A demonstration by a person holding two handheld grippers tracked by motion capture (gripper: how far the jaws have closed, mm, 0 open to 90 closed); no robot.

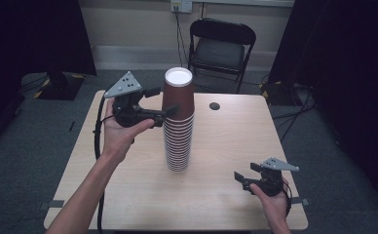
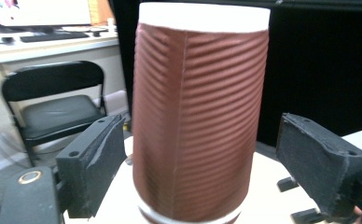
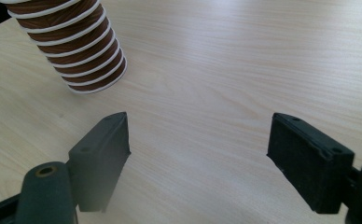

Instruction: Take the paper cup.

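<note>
Pale wood worktop, folding chair beyond its far edge. Stack of brown cups stands upright at the worktop's centre. My left gripper is raised beside the stack's top cup — jaws wide, one on each side of it, not touching. My right gripper sits low, right of the stack and well apart from it — jaws wide, holding nothing.
</note>
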